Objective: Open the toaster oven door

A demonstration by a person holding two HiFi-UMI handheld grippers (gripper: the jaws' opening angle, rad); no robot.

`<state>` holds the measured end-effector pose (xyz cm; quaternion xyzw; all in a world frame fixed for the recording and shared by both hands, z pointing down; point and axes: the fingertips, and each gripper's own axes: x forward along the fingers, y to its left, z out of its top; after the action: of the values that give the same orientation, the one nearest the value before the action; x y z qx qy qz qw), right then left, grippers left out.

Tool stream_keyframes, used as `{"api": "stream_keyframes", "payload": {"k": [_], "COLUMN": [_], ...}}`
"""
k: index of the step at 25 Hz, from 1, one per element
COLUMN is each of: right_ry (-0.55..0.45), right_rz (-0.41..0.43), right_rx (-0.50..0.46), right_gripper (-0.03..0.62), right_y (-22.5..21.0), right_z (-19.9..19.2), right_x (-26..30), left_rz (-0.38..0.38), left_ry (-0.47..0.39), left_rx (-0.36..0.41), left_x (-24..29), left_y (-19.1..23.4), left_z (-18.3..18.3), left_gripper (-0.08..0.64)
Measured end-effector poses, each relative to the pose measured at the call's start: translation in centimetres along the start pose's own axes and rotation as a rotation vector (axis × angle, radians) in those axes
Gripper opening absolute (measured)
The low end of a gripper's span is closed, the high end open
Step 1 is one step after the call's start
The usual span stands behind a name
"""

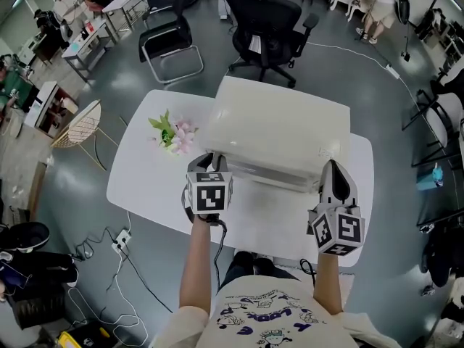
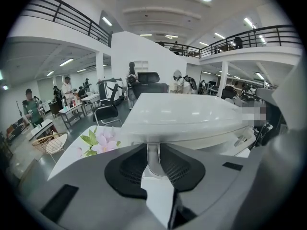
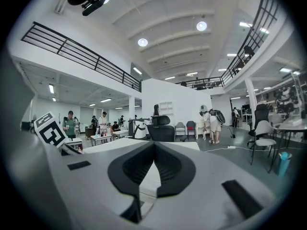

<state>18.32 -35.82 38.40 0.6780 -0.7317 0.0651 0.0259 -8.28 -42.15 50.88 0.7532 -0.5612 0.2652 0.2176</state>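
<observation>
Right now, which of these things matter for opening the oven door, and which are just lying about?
In the job: toaster oven, its door handle, left gripper clamped on that handle, right gripper near the oven.
Just lying about: pink flowers, office chairs, power strip.

Your left tongs [image 2: 153, 150] are clamped on the pale handle [image 2: 153, 161] of the toaster oven [image 2: 182, 114]. Pink flowers [image 2: 103, 143] lie toward the counter [image 2: 72, 152] left edge.

Nothing I can properly read here: the person's shirt [image 1: 264, 314] carries blue lettering, upside down from above and too small to make out. The left cube [image 1: 209, 192] and right cube [image 1: 338, 230] show black-and-white square patterns only, no words.
</observation>
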Motion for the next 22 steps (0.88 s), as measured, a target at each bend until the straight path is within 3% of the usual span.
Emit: {"api": "stream_keyframes", "payload": {"k": [22], "right_ry": [0.019], "right_rz": [0.057], "right_rx": [0.0], "right_gripper": [-0.003], "right_y": [0.1], "right_z": [-0.7], "right_x": [-3.0], "left_rz": [0.061], "left_ry": [0.047], "left_rx": [-0.003], "left_x": [-2.6], "left_y": [-0.2], "left_z": [-3.5], "left_gripper": [0.08]}}
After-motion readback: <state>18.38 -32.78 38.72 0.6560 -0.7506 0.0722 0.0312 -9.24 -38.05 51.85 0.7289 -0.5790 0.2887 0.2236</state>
